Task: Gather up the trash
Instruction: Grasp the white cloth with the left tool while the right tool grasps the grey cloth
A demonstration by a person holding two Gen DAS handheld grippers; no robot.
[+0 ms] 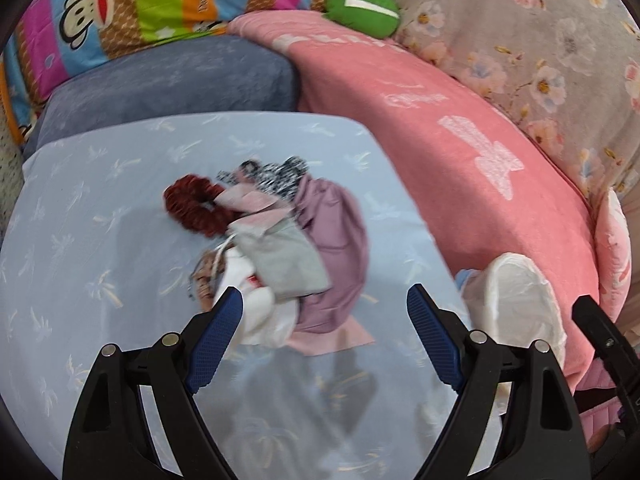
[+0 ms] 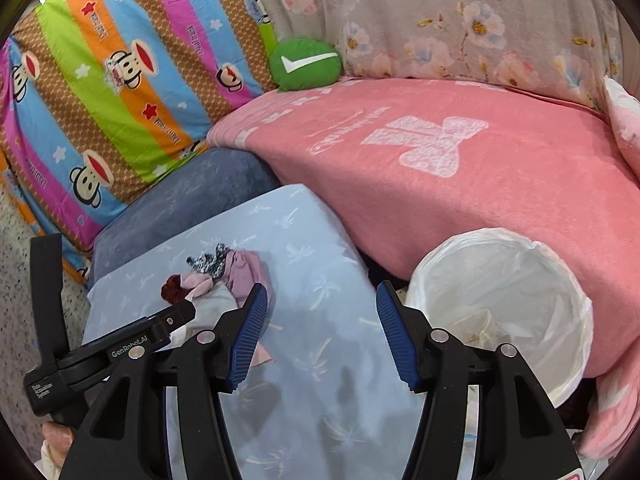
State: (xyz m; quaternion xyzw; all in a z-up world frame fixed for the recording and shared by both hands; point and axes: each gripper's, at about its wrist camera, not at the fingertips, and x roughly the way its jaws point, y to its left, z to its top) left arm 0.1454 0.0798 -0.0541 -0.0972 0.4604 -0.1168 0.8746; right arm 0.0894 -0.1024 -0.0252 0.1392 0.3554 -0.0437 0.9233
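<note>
The scrap pile [image 1: 276, 240] looks light and floppy; pinch a raised fold; both hand-held grippers [image 1: 324, 320] [image 2: 322, 330] gape, empty

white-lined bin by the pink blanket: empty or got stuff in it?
Not empty. The round bin with the white plastic liner stands upright and open-topped; the right wrist view shows a few pale crumpled scraps at its bottom, otherwise mostly bare liner.

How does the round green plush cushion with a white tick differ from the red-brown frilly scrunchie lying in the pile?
The round green plush cushion with a white tick is solid, plain green and smooth; the red-brown frilly scrunchie is a ruffled ring with a hole. The cushion sits up at the back, against the floral bedding; the scrunchie lies flat on the pale blue sheet, touching other scraps. Both are soft.
</note>
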